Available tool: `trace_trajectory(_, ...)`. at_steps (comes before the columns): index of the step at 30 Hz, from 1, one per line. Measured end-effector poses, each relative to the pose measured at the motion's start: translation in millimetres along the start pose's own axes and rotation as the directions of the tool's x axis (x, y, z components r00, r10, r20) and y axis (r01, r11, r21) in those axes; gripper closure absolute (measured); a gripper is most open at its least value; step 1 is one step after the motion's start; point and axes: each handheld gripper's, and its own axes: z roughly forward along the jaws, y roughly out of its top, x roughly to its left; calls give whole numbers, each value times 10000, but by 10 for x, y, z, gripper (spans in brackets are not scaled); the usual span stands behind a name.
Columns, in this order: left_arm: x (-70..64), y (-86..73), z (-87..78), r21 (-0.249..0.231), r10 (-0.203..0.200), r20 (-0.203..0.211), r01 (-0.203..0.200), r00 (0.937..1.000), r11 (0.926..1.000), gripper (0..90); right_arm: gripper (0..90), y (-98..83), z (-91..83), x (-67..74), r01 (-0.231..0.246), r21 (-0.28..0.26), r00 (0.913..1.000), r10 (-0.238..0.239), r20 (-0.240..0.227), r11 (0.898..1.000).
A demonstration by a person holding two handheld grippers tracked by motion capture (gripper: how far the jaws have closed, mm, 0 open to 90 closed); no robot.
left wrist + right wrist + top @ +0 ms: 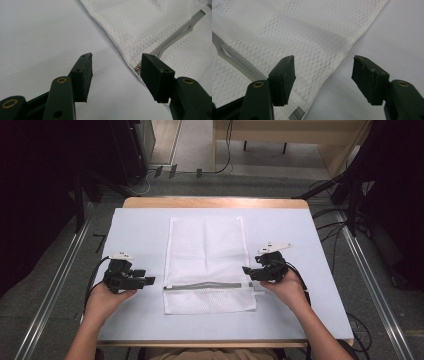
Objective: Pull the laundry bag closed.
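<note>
White mesh bag (207,260) lay flat on table (140,230), grey zipper (210,285) near front edge. Left gripper (149,281) wide, empty, beside bag. Right gripper (246,271) wide, empty, at zipper end.

The wooden tabletop (215,202) is covered by a pale sheet (135,227); a white mesh bag (207,251) lies flat on the sheet.

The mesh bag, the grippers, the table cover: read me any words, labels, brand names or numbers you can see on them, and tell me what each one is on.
None: no readable text anywhere.
Mesh bag: plain white netting with a grey zipper, no label or print visible.
Left gripper and right gripper: black jaws with brass screws, no markings legible.
White table cover: blank.
</note>
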Motion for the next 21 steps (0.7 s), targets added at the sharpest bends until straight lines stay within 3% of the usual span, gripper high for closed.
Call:
trace_trajectory(18, 3, 59, 85, 53, -80, 273, 79, 9996, 10000, 406, 424, 1, 23, 44, -65, 320, 10000, 66, -25, 9995)
trace_trajectory(21, -8, 59, 79, -109, -170, 469, 176, 9988, 9998, 412, 445, -11, 17, 59, -16, 361, 10000, 17, -34, 9993)
